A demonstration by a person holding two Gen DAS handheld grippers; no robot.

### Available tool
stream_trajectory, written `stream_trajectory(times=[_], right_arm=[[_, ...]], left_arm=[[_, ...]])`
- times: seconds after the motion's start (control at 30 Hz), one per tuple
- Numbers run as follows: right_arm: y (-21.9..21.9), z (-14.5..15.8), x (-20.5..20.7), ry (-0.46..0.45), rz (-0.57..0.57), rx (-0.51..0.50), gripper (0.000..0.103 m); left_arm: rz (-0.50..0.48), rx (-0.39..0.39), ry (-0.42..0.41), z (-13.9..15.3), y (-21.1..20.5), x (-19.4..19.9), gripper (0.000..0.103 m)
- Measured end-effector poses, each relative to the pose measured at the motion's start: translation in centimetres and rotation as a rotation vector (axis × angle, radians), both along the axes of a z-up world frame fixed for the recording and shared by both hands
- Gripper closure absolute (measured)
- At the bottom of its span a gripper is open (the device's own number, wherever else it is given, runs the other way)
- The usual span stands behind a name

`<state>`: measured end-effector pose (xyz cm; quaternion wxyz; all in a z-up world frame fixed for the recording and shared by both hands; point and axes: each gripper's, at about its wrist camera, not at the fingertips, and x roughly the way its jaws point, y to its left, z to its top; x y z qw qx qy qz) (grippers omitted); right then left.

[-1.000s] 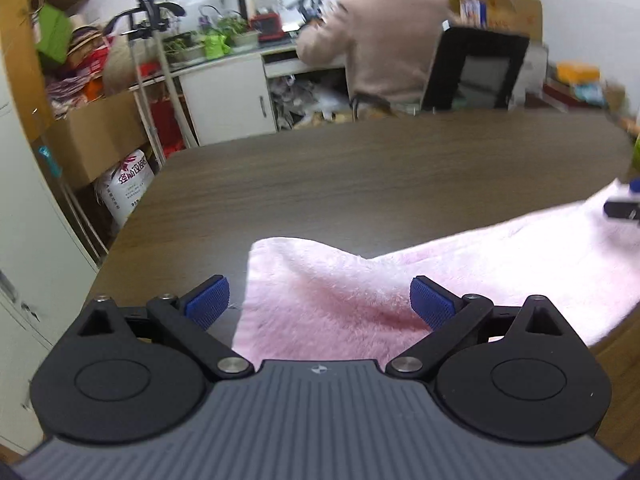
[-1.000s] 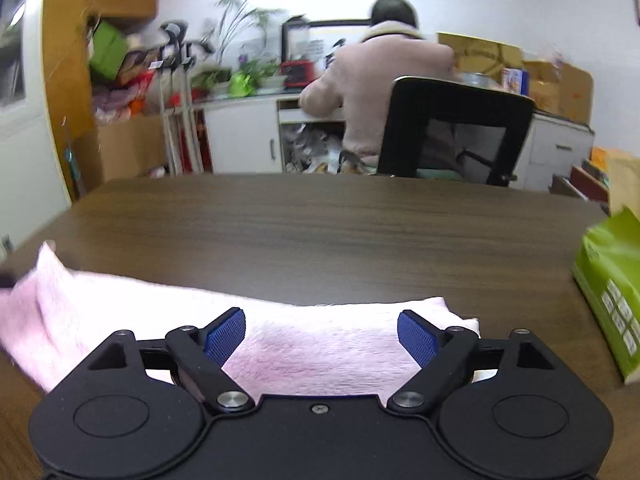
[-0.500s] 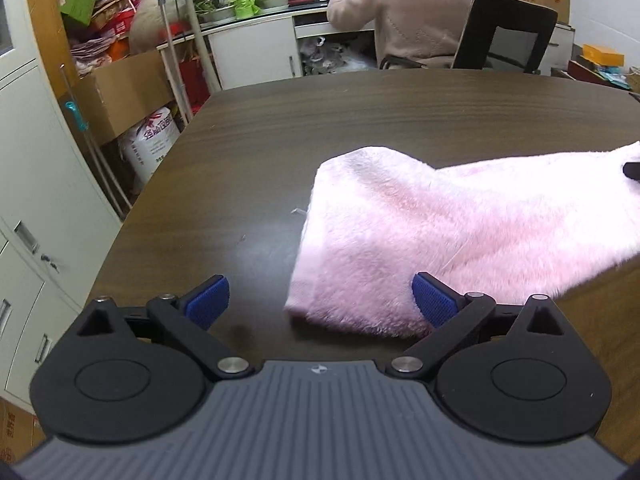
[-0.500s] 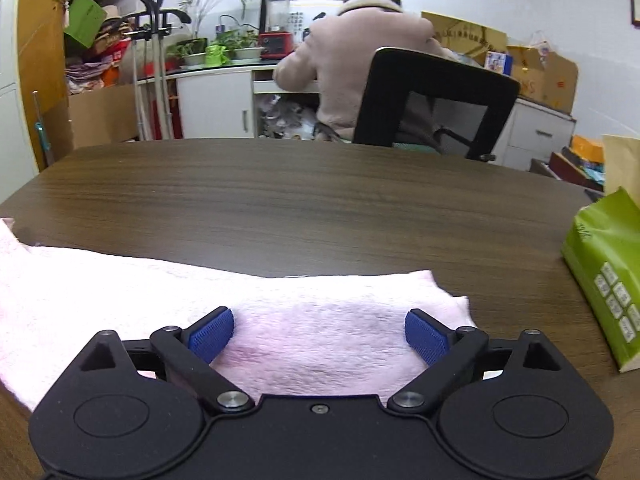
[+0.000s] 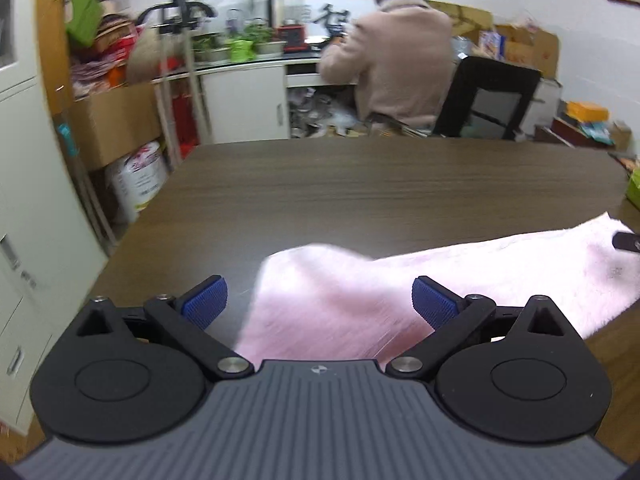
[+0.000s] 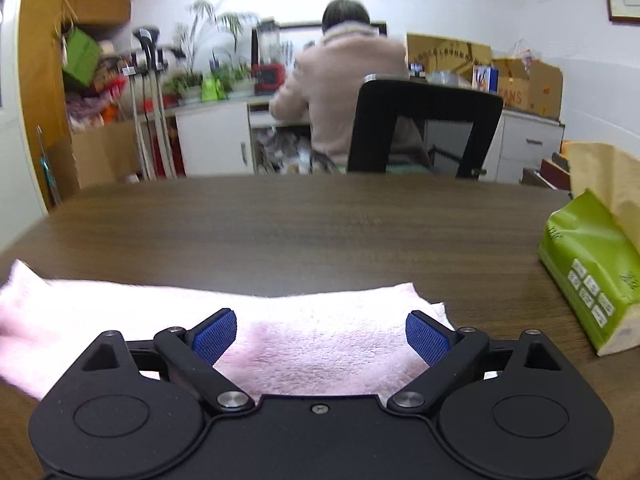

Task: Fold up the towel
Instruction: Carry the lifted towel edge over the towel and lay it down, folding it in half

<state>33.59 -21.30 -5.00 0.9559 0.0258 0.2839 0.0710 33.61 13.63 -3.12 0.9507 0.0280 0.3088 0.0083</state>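
I find the pink towel (image 6: 312, 344) lying flat along the near edge of the dark wooden table (image 6: 320, 232). My left tool (image 5: 318, 300) and right tool (image 6: 320, 334) both stand apart, gripping nothing. I judge the towel soft, light and limp; best taken at its corners. A green packet (image 6: 588, 272) sits far right; cluttered office beyond.

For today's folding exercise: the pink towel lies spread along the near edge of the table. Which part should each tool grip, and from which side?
Grip the pink towel at its two near corners, one per tool, coming in low from the near table edge. It lies flat and long across that edge, its ends far apart, so corner grips likely let the near hem lift evenly. Both the left tool and right tool stand open above it.
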Motion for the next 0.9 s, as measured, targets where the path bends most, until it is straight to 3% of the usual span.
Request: stream_trajectory(times=[0.17, 0.37, 0.6, 0.7, 0.9], right_arm=[[0.6, -1.4, -0.2, 0.087, 0.053, -0.046, 0.012], [-0.9, -1.5, -1.1, 0.114, -0.009, -0.072, 0.011], [-1.2, -1.2, -1.6, 0.093, -0.026, -0.054, 0.008], [-1.3, -0.1, -2.8, 0.035, 0.01, -0.056, 0.008], [-0.8, 0.2, -1.6, 0.029, 0.017, -0.071, 0.008]], left_arm=[[0.033, 0.085, 0.087, -2.8, -1.4, 3.2, 0.0], [0.14, 0.019, 0.1, -3.2, 1.7, 3.6, 0.0], [0.079, -0.001, 0.018, -1.3, 0.7, -0.4, 0.0], [0.033, 0.001, -0.01, -0.8, 0.0, -2.8, 0.0], [0.036, 0.045, 0.075, -3.0, -0.8, -3.2, 0.0]])
